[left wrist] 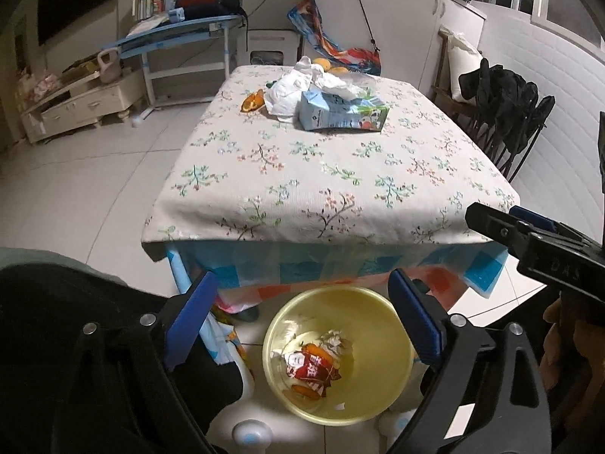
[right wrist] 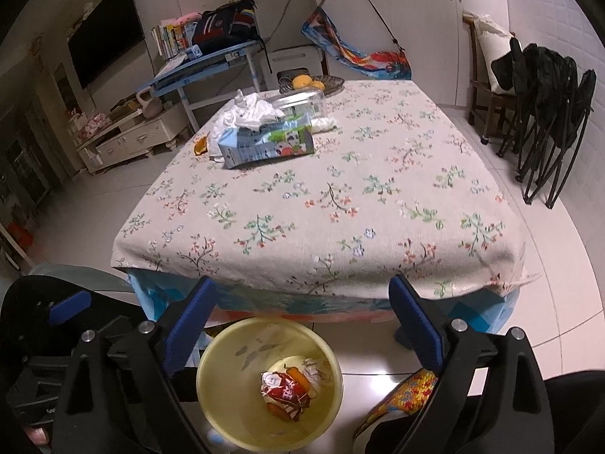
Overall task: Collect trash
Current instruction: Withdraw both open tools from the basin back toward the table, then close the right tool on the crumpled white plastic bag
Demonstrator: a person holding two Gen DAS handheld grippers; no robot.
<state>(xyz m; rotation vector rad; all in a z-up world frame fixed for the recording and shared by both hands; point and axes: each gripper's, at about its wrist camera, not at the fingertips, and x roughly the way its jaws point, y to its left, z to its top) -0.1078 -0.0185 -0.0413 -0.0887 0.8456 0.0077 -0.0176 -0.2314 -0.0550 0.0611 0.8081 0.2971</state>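
A yellow bin (left wrist: 393,389) (right wrist: 227,408) stands on the floor below the table's near edge, holding a red wrapper (left wrist: 312,372) (right wrist: 285,391), orange peel and crumpled paper. On the floral tablecloth (left wrist: 332,174) (right wrist: 325,204) at the far side lie a blue milk carton (left wrist: 340,113) (right wrist: 264,145), crumpled white tissue (left wrist: 302,79) (right wrist: 251,109), an orange peel (left wrist: 252,101) (right wrist: 200,144) and a clear plastic bottle (right wrist: 302,104). My left gripper (left wrist: 302,321) is open and empty above the bin. My right gripper (right wrist: 302,325) is open and empty above the bin; it also shows in the left wrist view (left wrist: 503,230).
A basket of oranges (right wrist: 314,83) sits at the table's far edge. Folded black chairs (right wrist: 548,113) stand to the right, a blue desk (right wrist: 211,64) with a backpack and a low cabinet (right wrist: 128,140) to the left. White tiled floor surrounds the table.
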